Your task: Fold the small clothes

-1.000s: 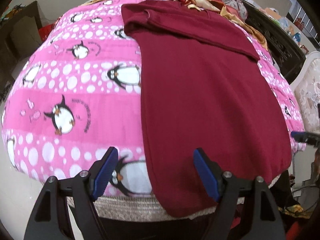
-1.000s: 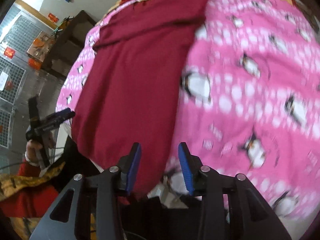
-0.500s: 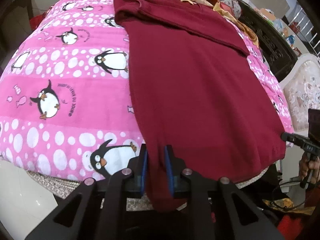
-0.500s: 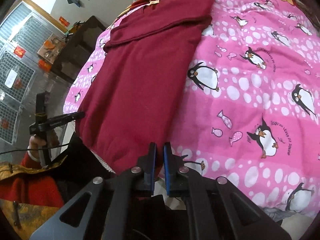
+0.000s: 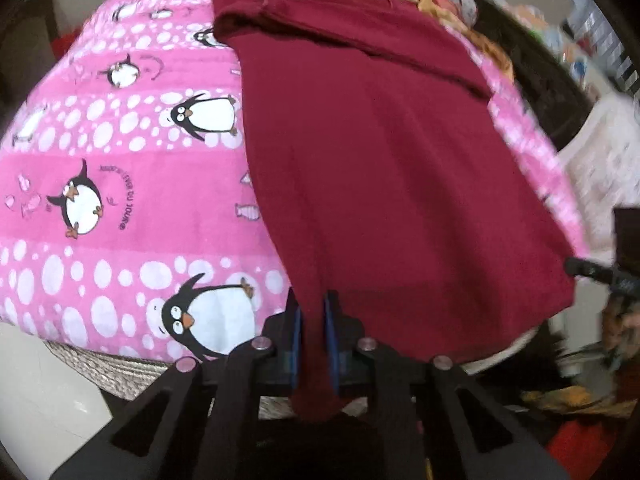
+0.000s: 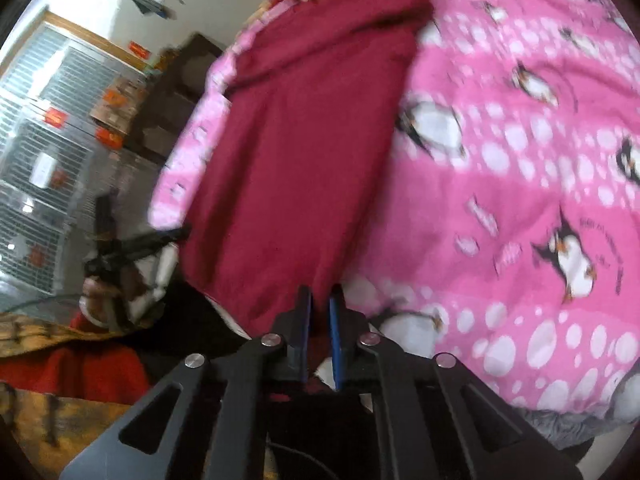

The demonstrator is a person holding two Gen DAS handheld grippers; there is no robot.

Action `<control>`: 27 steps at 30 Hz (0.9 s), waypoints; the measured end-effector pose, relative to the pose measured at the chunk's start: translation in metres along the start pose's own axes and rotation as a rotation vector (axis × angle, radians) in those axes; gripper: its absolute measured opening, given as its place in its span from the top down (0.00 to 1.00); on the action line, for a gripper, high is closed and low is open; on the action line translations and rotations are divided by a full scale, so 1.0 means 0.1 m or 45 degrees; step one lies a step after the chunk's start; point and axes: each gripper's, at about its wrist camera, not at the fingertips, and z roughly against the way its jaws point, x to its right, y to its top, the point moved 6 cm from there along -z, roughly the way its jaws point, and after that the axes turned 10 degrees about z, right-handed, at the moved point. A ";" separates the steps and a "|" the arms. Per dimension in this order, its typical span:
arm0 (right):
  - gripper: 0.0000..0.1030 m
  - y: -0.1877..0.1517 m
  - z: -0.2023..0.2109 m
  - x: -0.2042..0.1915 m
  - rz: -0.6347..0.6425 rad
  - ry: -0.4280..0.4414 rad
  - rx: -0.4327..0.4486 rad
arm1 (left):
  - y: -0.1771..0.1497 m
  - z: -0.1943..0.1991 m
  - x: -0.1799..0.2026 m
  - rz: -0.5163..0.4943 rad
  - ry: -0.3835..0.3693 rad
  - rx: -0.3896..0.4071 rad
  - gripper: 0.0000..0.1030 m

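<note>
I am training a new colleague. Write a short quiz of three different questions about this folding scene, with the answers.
1. True or false: both grippers are shut on the maroon garment.
2. Which animal is printed on the pink blanket? A) cats B) penguins C) rabbits
3. Fill in: the left gripper pinches the garment at its near ____ corner.

Key: 1 true, the right gripper pinches the other near corner; 2 B; 3 left.

shirt (image 5: 384, 168): plain dark red | blanket (image 5: 132, 216): hot pink, white dots, lil penguins n fish | pads (image 5: 295, 336): blue
</note>
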 end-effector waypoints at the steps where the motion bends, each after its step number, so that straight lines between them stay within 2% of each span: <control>1: 0.63 0.11 0.09 -0.05 0.013 0.013 0.054 | 0.06 0.08 0.00 0.018 -0.045 0.010 0.90; 5: 0.63 0.48 0.28 -0.14 0.017 0.070 0.209 | 0.37 0.54 -0.01 0.064 -0.150 0.167 0.90; 8: 0.63 0.78 0.33 -0.14 0.020 0.088 0.300 | 0.64 0.73 -0.05 0.129 -0.179 0.269 0.90; 15: 0.63 1.53 0.28 0.14 -0.046 0.024 0.479 | 1.25 0.80 0.07 0.145 -0.191 0.414 0.90; 20: 0.63 2.02 0.24 0.38 -0.075 -0.025 0.560 | 1.81 0.69 0.22 0.094 -0.159 0.505 0.90; 27: 0.64 2.58 0.09 0.93 -0.208 -0.103 0.603 | 2.65 0.22 0.27 0.100 -0.080 0.512 0.90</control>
